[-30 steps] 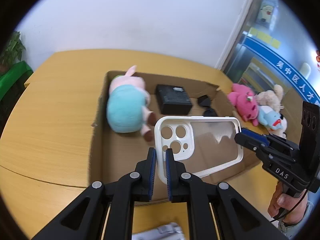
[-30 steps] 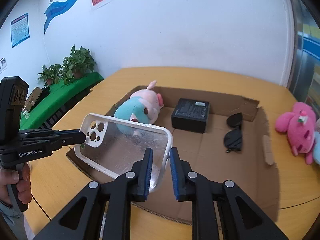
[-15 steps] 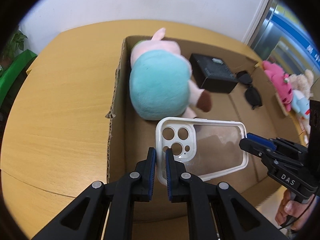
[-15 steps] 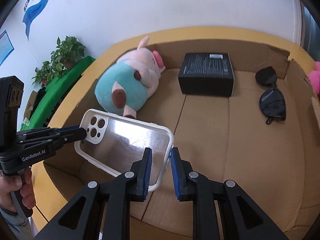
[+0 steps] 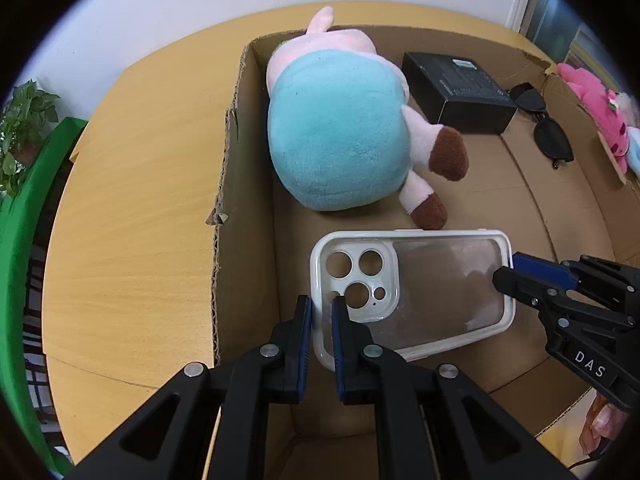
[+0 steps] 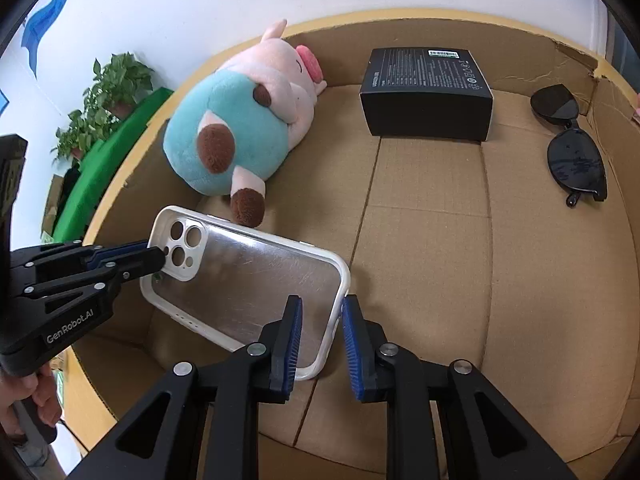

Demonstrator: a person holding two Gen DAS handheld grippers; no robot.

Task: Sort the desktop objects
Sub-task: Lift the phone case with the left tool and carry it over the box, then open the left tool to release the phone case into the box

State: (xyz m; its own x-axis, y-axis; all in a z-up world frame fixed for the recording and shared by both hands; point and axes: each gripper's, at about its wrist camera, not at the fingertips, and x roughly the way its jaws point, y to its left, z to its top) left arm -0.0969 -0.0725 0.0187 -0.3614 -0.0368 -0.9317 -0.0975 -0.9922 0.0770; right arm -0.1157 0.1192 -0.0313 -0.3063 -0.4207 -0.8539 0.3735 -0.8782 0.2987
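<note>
A clear phone case (image 5: 412,292) with a white rim hangs low inside the cardboard box (image 5: 236,128), near its front left corner. My left gripper (image 5: 322,320) is shut on the case's camera end. My right gripper (image 6: 320,334) straddles the other end (image 6: 256,284), its jaws now parted around the rim. A pink and teal plush pig (image 5: 340,132) lies just behind the case. A black box (image 6: 428,96) and black sunglasses (image 6: 572,152) lie farther back in the cardboard box.
The cardboard box stands on a wooden table (image 5: 132,216). A pink plush toy (image 5: 596,108) lies outside the box at the right. Green plants (image 6: 104,96) stand beyond the table at the left.
Both grippers have carried the phone case forward and down into the box, close to the floor by the pig's feet. The right gripper's jaws have opened wider.
</note>
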